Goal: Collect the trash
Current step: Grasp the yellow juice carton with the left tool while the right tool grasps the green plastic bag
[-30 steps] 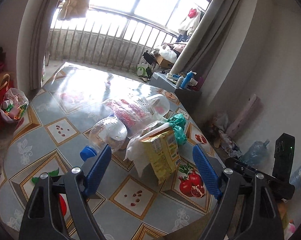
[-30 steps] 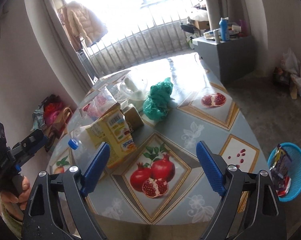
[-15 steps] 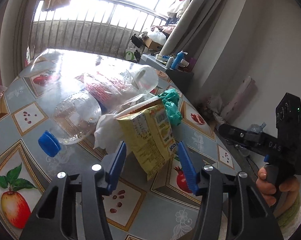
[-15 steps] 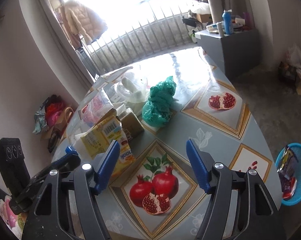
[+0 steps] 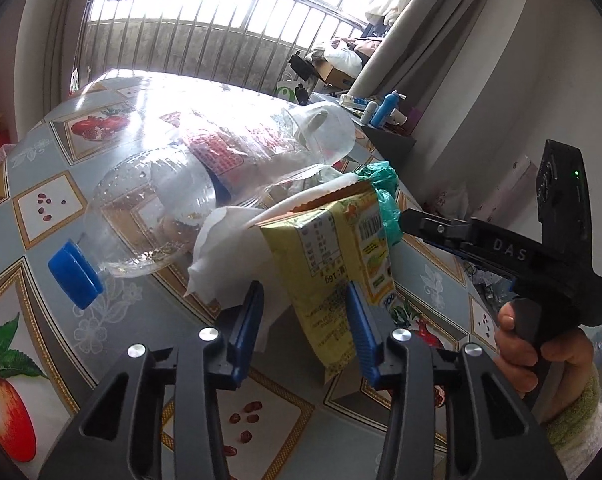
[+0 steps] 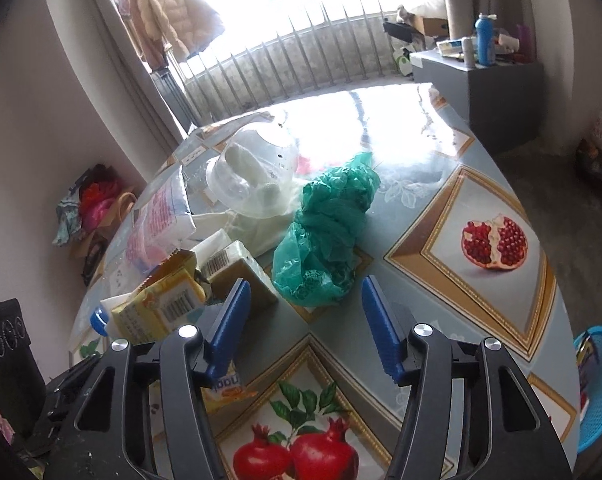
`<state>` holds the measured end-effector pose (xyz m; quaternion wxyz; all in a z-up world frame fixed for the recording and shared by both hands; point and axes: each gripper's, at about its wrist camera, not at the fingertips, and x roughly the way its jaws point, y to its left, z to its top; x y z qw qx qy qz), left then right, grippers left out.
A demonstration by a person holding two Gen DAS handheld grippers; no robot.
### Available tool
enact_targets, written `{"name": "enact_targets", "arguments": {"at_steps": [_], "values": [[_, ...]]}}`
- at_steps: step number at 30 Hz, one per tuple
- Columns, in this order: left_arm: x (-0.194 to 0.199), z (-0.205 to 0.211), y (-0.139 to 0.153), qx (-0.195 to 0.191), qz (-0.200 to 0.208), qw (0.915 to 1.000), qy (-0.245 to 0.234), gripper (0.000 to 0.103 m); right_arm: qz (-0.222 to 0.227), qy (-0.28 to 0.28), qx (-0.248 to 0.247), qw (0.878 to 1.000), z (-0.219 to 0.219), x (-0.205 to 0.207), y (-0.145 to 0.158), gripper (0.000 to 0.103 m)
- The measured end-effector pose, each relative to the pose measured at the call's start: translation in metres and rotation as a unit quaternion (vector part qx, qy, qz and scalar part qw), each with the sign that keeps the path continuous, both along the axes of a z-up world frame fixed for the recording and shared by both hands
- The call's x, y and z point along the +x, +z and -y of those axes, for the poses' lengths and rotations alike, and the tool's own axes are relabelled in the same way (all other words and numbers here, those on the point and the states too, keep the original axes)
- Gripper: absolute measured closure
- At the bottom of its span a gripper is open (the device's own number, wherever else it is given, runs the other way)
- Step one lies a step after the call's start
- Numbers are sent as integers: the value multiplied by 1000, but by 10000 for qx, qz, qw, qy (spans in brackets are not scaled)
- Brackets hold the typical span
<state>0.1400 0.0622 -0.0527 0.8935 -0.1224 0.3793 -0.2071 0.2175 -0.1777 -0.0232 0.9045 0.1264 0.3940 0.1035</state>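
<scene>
Barely started: my left gripper (image 5: pixel 305 320), half-open, straddles the carton (image 5: pixel 333 264), seemingly ungripped; right gripper (image 6: pixel 305 320) open, empty; pile remains.

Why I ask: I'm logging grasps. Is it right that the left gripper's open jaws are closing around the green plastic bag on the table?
Not quite. The left gripper brackets the yellow carton, not the green plastic bag, which lies behind the carton. The left wrist view shows it. The jaws are open, and it's all on the table.
</scene>
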Motion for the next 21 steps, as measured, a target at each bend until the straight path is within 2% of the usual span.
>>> {"name": "enact_targets", "arguments": {"at_steps": [6, 9, 11, 21], "values": [[3, -3, -2, -72, -2, 10000, -36, 81, -65, 120, -280, 9995, -5, 12, -7, 60], [1, 1, 0, -76, 55, 9999, -85, 84, -110, 156, -334, 9993, -6, 14, -9, 70], [-1, 2, 2, -102, 98, 9998, -120, 87, -89, 189, -346, 9992, -7, 11, -8, 83], [-10, 6, 11, -232, 291, 9988, -322, 97, 52, 215, -372, 9991, -7, 1, 3, 93]]}}
